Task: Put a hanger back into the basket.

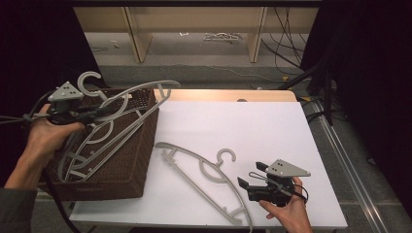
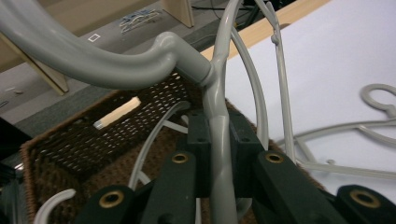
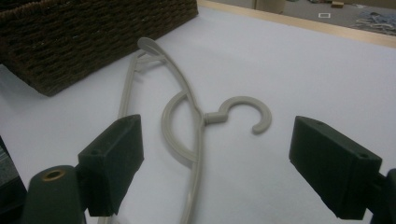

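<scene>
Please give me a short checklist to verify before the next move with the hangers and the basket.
1. Left gripper shut firmly on the held hanger: ok.
2. Held hanger is above the basket: ok.
3. Held hanger free of the hangers already inside the basket: cannot tell.
4. Right gripper open: ok.
5. Hanger on the table lies free, apart from the basket: ok.
6. Right gripper already around that hanger: not ok, it is beside it.
</scene>
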